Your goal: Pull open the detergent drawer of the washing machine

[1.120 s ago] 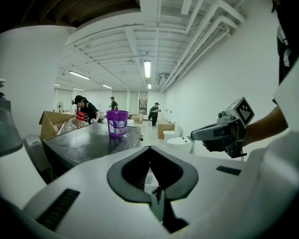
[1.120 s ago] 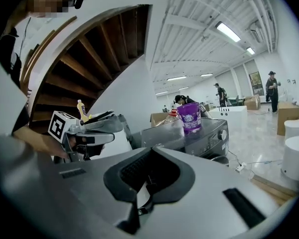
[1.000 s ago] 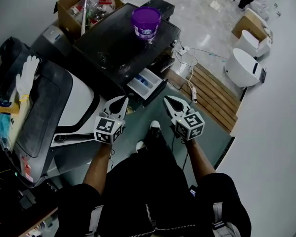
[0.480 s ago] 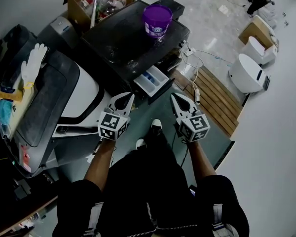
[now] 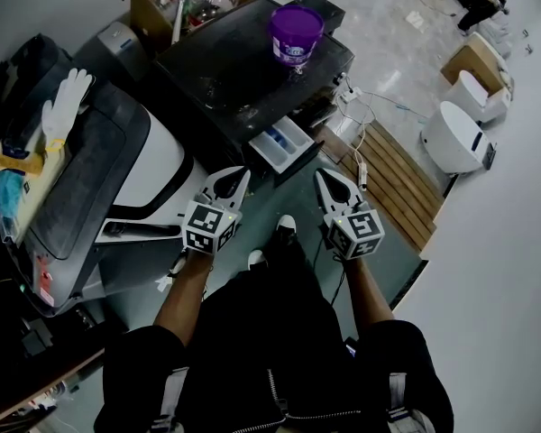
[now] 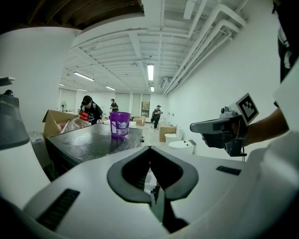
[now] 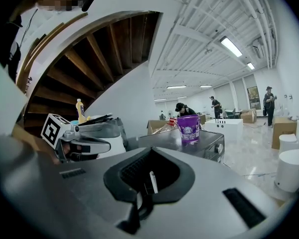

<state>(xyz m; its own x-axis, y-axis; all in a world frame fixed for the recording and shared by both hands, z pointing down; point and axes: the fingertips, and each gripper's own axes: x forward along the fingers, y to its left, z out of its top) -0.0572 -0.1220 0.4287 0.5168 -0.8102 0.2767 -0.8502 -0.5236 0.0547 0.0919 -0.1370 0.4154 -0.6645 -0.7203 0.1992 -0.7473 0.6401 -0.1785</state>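
The dark-topped washing machine point(image 5: 243, 70) stands ahead of me, and its white and blue detergent drawer point(image 5: 283, 145) sticks out of the front. My left gripper point(image 5: 240, 177) is shut and empty, just below and left of the drawer, not touching it. My right gripper point(image 5: 323, 176) is also shut and empty, just right of the drawer and apart from it. In the left gripper view the shut left gripper point(image 6: 150, 149) points past the machine's top point(image 6: 92, 141). In the right gripper view the shut right gripper point(image 7: 150, 152) holds nothing.
A purple bucket point(image 5: 297, 31) sits on the machine's top and a cardboard box point(image 5: 155, 5) of bottles stands behind it. A white appliance with a dark lid point(image 5: 95, 174) and a glove point(image 5: 65, 105) are at the left. A wooden pallet point(image 5: 389, 180) and white toilets point(image 5: 455, 135) are at the right.
The head view has shifted so the scene sits a little further right and up. Both grippers stay shut at about the same place before the pulled-out drawer.
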